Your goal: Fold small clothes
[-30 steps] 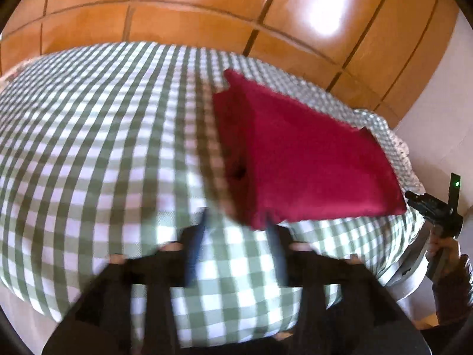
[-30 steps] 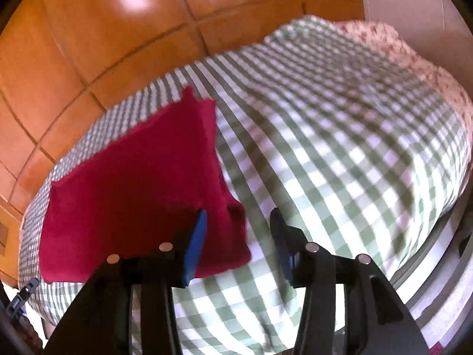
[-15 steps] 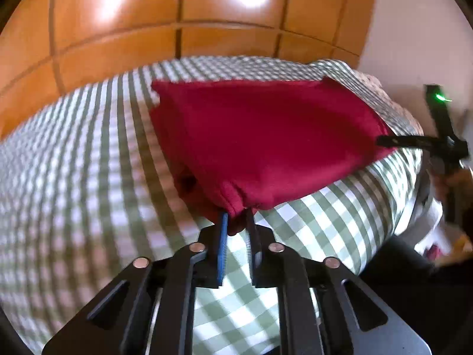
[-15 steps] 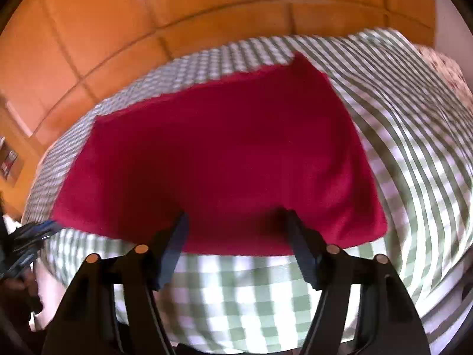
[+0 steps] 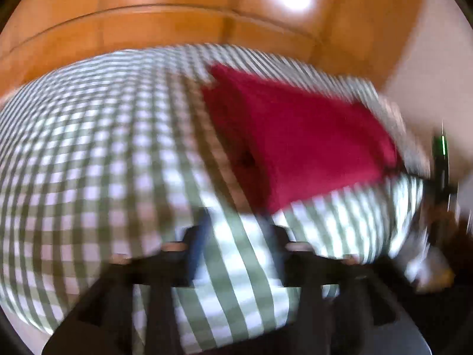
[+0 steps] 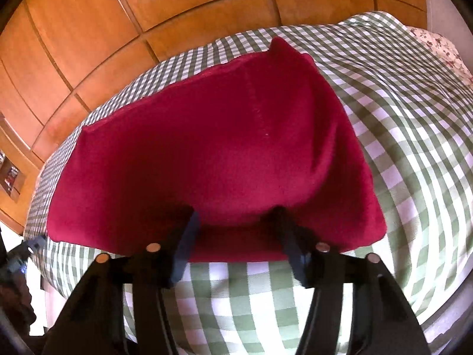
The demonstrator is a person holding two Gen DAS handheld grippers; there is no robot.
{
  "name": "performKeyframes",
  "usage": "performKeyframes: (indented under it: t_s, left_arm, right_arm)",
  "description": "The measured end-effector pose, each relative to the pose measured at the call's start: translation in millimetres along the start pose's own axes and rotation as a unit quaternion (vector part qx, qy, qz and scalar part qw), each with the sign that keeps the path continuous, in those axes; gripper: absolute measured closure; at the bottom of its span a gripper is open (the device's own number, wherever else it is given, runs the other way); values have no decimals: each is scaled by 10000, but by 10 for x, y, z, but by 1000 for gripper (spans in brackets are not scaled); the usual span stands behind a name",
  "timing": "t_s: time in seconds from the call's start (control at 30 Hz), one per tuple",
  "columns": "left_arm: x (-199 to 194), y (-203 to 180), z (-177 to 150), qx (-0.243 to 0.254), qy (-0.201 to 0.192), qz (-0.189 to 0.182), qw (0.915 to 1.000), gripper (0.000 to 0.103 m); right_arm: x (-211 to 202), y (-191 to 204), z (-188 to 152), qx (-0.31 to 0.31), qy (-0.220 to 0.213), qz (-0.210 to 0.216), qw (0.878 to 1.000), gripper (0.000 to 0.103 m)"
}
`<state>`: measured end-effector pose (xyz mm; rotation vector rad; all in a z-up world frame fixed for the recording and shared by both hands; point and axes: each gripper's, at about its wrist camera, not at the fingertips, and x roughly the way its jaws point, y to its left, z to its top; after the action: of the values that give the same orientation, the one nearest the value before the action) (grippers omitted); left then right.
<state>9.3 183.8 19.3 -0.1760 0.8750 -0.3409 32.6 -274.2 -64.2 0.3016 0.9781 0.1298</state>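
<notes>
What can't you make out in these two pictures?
- Left wrist view: motion blur smears everything, so the red cloth's folds and edges are unclear.
- Left hand-held gripper: jaws opening, only bedspread between them; its fingertips are blurred.
- Right wrist view: the right hand-held gripper, jaws opening, covers part of the cloth's near edge, so contact there is uncertain.
- What lies under the cloth is hidden in both views.

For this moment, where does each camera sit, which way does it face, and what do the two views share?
Left wrist: on the left gripper, angled down across the checked bedspread; its jaws are opening with nothing between them, the red garment ahead to the right; frame blurred.
Right wrist: on the right gripper, angled down at the red garment's near edge; jaws opening astride a raised fold.
Shared: garment, bedspread, wooden panelling.
</notes>
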Motion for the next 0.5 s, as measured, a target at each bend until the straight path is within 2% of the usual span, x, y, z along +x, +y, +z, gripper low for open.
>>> performKeyframes:
  t_s: [0.1,0.13,0.33,0.47,0.5]
  left_arm:
    - [49,193,283,-1031,-205,-414,9936,47]
    - [101,218,390,-1221,-231,-439,9913,47]
    - [606,81,1015,-1323,-27,-445,9902,47]
    - [1021,109,1165,-1489,358,-318,9877,47]
    - [1177,96,1205,-1449,578,-241,9875,47]
  right_arm:
    - [34,82,-2,-150,-1,-92,9998,28]
    - [42,100,-5,-174,-6,-113,9998,26]
    - [59,136,-15,-200,-8,-83,9998,18]
    - [76,166,-22,-224,-20,-94,9997,14]
    - [82,178,-27,-248,-28,-112,9996,14]
